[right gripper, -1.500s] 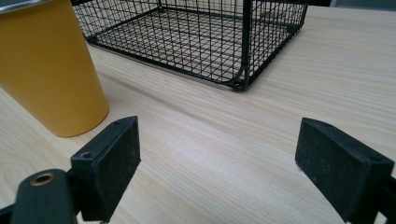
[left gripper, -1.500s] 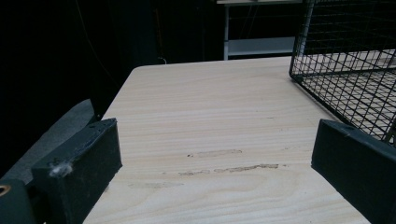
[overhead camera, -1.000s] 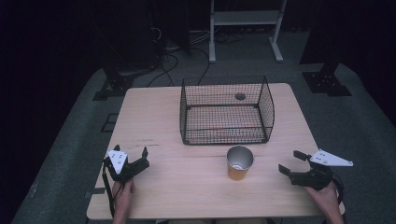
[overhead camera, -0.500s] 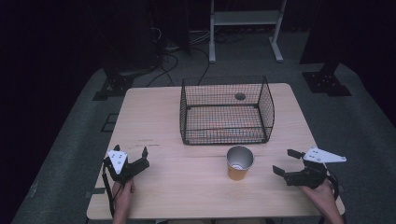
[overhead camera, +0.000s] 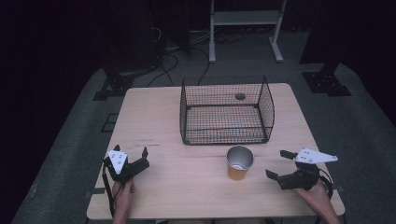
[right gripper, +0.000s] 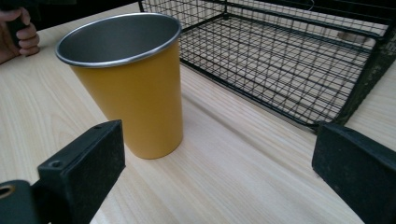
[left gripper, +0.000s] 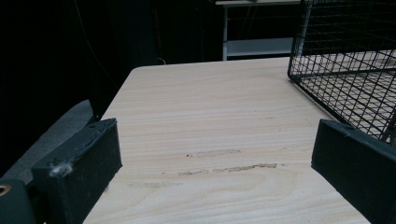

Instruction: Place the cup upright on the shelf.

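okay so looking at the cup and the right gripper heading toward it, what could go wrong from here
The yellow cup stands upright and empty, and it looks light. In the right gripper view it sits off toward one of the fingers, so if the right gripper closes in off-centre, that finger could nudge the cup over before the other touches. The wire basket stands just behind the cup; a push forward might knock the cup against its front wall.

Pale wooden table under wire basket, yellow cup
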`<act>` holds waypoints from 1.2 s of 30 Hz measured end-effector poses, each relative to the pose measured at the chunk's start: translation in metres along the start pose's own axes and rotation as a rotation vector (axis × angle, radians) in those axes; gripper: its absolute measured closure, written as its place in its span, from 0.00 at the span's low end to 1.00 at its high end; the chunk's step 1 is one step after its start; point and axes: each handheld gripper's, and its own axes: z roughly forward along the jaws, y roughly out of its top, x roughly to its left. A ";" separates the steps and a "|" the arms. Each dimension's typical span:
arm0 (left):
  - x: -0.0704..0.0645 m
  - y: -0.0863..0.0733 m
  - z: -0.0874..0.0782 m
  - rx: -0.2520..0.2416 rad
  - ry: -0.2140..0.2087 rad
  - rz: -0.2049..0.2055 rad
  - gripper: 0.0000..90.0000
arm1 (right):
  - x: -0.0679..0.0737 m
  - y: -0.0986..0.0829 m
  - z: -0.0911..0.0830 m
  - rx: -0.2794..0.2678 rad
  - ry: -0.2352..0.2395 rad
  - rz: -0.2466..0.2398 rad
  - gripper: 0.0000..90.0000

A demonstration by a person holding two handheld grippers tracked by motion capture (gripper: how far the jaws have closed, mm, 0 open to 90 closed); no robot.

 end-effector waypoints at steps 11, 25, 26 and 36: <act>0.000 0.000 0.000 0.000 0.000 0.003 0.01 | 0.009 0.003 0.008 0.013 0.033 -0.013 0.01; 0.000 0.000 0.000 -0.003 -0.003 0.002 0.01 | 0.024 0.009 0.026 0.055 0.082 -0.042 0.00; 0.000 0.000 0.000 -0.003 -0.003 0.003 0.01 | 0.024 0.009 0.027 0.055 0.082 -0.041 0.00; 0.000 0.000 0.000 -0.003 -0.003 0.003 0.01 | 0.031 0.012 0.036 0.070 0.111 -0.049 0.00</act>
